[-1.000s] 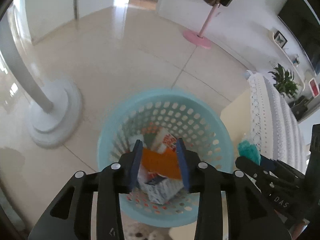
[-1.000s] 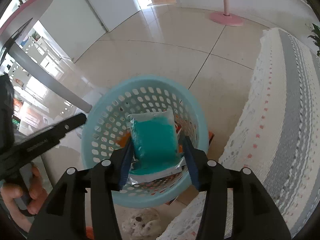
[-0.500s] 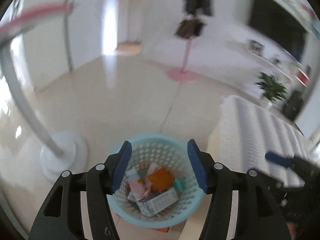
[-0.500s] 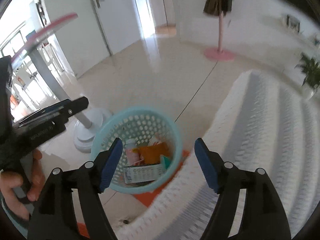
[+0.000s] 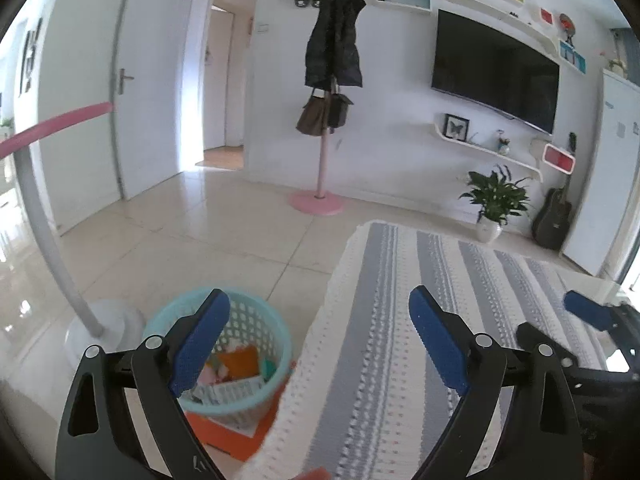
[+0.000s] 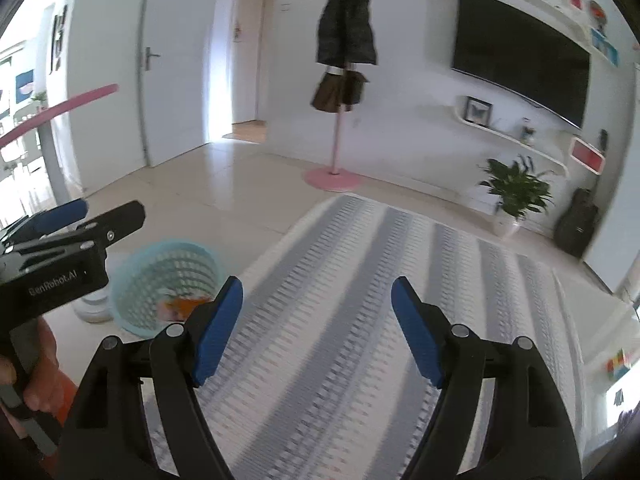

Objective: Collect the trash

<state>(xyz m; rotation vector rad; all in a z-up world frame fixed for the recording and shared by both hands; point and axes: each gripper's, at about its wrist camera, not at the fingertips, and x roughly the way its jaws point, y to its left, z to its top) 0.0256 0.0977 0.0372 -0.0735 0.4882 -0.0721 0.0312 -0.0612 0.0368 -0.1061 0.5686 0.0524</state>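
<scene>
Holding my left gripper (image 5: 320, 336) and right gripper (image 6: 316, 324) spread and empty, I see the striped blanket (image 5: 420, 320) ahead, the teal basket (image 5: 276, 336) of trash at 8 o'clock.

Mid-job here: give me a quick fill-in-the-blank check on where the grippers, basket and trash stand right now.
1. The jaws of the left gripper are ____.
2. The right gripper holds ____.
3. The orange wrapper lies inside the ____ basket.
4. The basket stands on the ____, beside the striped cloth.

Missing words: open; nothing; blue; floor
</scene>
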